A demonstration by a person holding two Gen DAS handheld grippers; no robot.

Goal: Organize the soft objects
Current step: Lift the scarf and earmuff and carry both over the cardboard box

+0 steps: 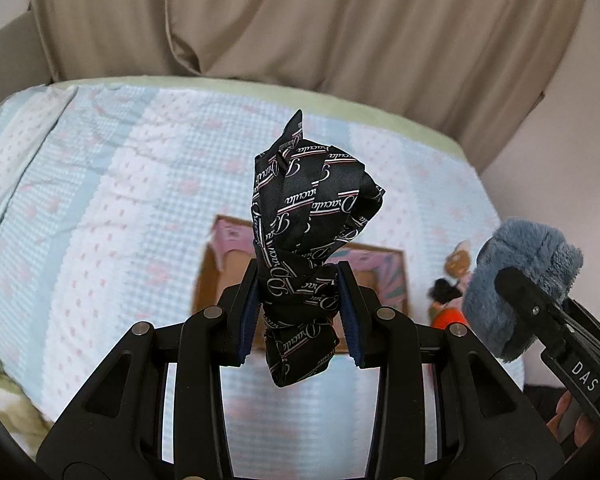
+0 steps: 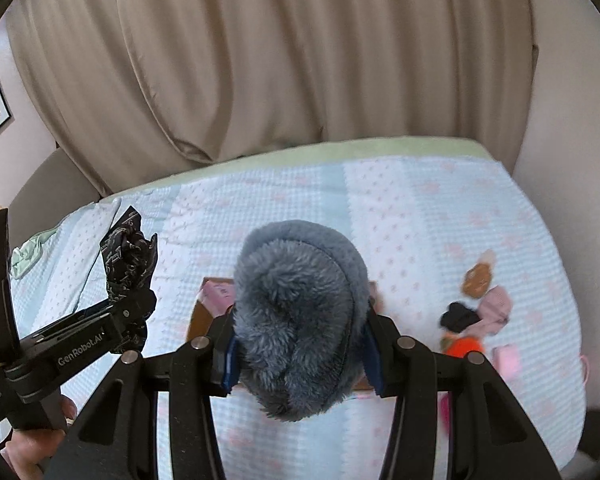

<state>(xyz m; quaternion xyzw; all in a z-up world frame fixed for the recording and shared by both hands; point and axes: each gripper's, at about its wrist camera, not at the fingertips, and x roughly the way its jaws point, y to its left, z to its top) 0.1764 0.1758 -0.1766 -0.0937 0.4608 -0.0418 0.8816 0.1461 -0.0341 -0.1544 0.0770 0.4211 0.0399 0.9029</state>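
The left tongs (image 1: 298, 308) are clenched on a bunched black necktie with white script (image 1: 304, 232), its loose folds standing up past the pads and a short tail hanging below them. The right tongs (image 2: 300, 344) grip a fluffy grey-blue slipper (image 2: 296, 312), pinched across its width with the toe pointing away from the camera. Both loads hang over the bed (image 2: 440, 208), and the relation that counts is the open cardboard box with a pink flap (image 1: 224, 264) lying straight ahead of and below both pairs of tongs, largely hidden behind what they carry. In the left wrist view the box sits right behind the tie; in the right wrist view only its left edge and corner show beside the slipper, so neither hand looks clearly nearer. To the right of the box lies a small heap of soft items (image 2: 476, 312), well clear of the way down. A beige curtain (image 2: 280, 60) hangs beyond the bed.
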